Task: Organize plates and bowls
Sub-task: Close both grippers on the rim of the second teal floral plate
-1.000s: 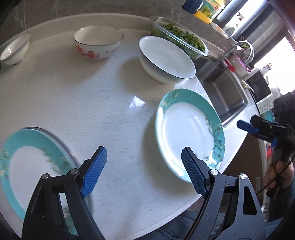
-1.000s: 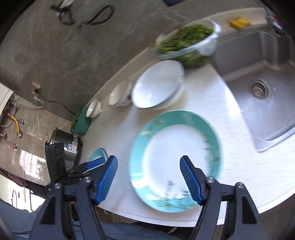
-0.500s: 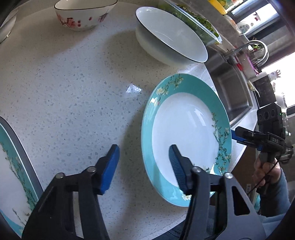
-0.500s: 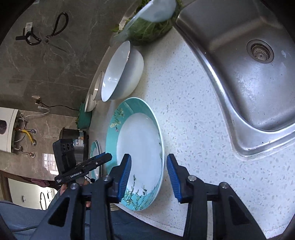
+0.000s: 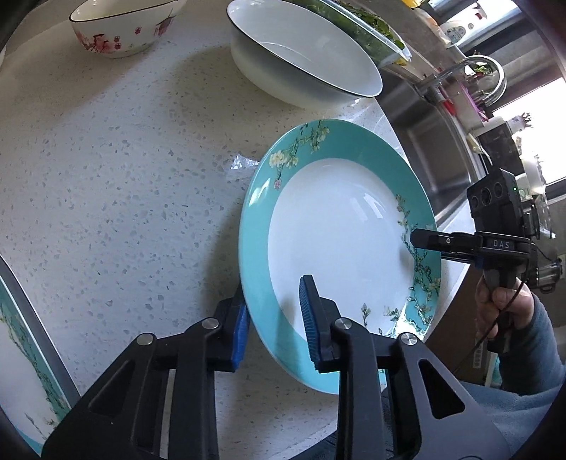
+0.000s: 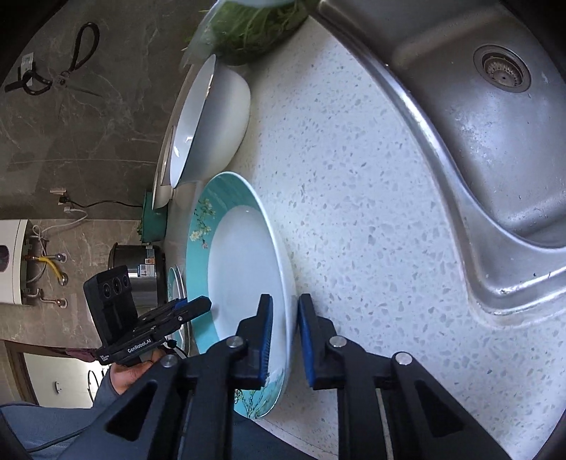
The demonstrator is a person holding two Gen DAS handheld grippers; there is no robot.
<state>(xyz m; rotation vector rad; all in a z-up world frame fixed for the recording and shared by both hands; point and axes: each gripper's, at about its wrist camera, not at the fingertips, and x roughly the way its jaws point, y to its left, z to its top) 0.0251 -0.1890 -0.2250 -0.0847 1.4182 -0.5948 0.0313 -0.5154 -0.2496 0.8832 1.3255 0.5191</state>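
Plate with the teal rim sits near the front edge of the counter, close to the sink. Both tools hold it now. The left gripper has just been closing, and its blue pads pinch the rim on the left side of the plate. The right gripper has just been closing too, and it pinches the rim on the side by the sink.

To do this step well, I think both hands should lift together and keep the plate flat. If one side goes up first, the plate may slip out of the pads, since the rim is smooth and thin. A slow, even lift looks safest. A second plate of the same kind lies at the left front corner of the counter, so that may be a good spot to stack this one. The big white bowl and the flowered bowl stand toward the back edge, out of the way.

The left gripper points steeply down at the counter. The right gripper comes in lower and flatter from the sink side, and a hand in a grey sleeve holds its handle.
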